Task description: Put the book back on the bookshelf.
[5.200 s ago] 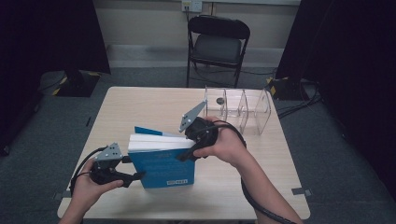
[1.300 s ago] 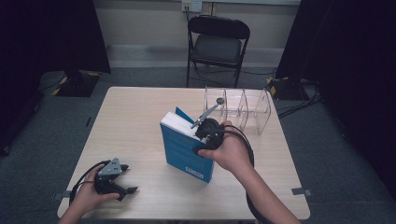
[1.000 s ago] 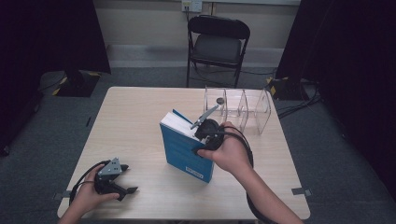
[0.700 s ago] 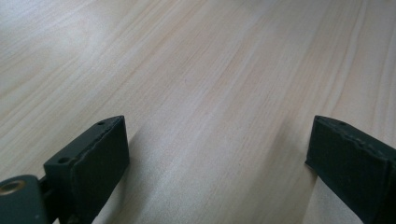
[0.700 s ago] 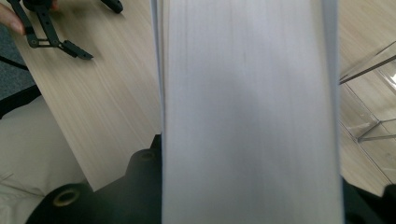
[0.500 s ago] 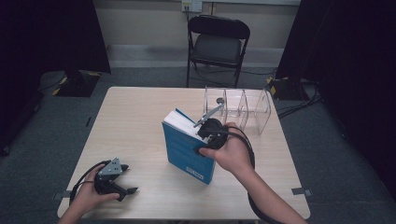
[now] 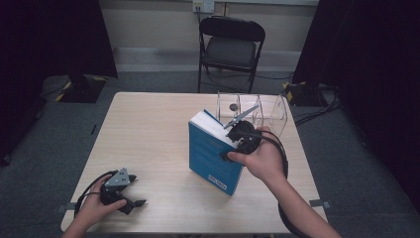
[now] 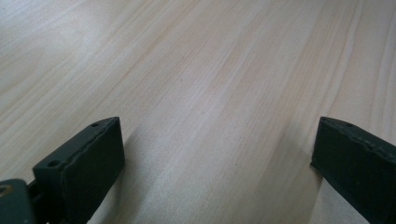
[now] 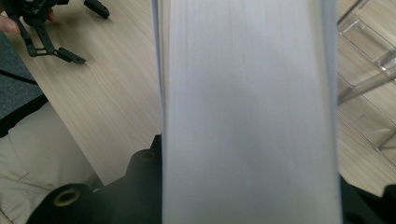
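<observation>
High view: your right gripper (image 7: 233,148) clamps the upright blue book (image 7: 210,156); your left gripper (image 7: 130,197) rests with jaws spread, empty.

book (image 7: 212,156) blue, pages white | table (image 7: 148,129) pale woodgrain | tongs (image 7: 132,203) black

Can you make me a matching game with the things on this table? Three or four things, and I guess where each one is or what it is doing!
Things:
1. book
2. left tool
3. clear rack
4. chair

Places or states:
A. on the floor behind the table
B. open, with nothing in it, near the table's front left corner
C. standing up on the table, gripped by the right tool
D. at the table's far right side, behind the book

Pairs: 1-C, 2-B, 3-D, 4-A
</observation>
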A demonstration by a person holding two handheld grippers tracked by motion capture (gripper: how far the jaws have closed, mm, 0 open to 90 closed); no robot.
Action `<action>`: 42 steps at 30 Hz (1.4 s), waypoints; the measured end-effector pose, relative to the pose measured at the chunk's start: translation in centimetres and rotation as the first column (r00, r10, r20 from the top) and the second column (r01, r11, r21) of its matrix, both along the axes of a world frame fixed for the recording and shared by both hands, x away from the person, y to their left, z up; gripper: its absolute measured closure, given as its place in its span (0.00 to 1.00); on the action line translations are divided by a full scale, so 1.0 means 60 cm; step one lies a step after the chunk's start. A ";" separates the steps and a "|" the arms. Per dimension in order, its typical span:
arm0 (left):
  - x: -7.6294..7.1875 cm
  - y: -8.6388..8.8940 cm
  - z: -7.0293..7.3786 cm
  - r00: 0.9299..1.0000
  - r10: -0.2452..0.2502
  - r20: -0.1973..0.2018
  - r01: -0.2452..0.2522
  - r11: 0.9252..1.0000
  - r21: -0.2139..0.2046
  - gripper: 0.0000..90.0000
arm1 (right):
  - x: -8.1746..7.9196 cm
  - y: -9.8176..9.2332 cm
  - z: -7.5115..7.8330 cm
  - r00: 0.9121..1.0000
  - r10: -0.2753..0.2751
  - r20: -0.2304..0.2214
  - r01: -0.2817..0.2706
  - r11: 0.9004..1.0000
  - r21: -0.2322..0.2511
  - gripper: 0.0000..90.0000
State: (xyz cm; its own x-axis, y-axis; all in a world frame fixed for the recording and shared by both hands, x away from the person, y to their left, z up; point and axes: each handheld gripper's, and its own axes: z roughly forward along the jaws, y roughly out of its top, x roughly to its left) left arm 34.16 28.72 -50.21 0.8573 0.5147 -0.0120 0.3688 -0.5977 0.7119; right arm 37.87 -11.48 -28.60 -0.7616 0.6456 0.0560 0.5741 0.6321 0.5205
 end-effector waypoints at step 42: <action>0.001 0.000 0.000 1.000 0.006 -0.003 -0.006 1.000 0.004 0.00 | 0.011 -0.115 0.027 0.968 -0.249 -0.023 0.249 0.969 -0.008 0.69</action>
State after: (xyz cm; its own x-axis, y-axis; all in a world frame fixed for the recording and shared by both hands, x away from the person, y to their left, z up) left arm 34.19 28.70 -50.22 0.8542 0.5197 -0.0123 0.3741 -0.5982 0.7087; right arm 38.53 -18.38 -26.97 -0.5755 0.8150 0.0686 0.7257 0.4701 0.5024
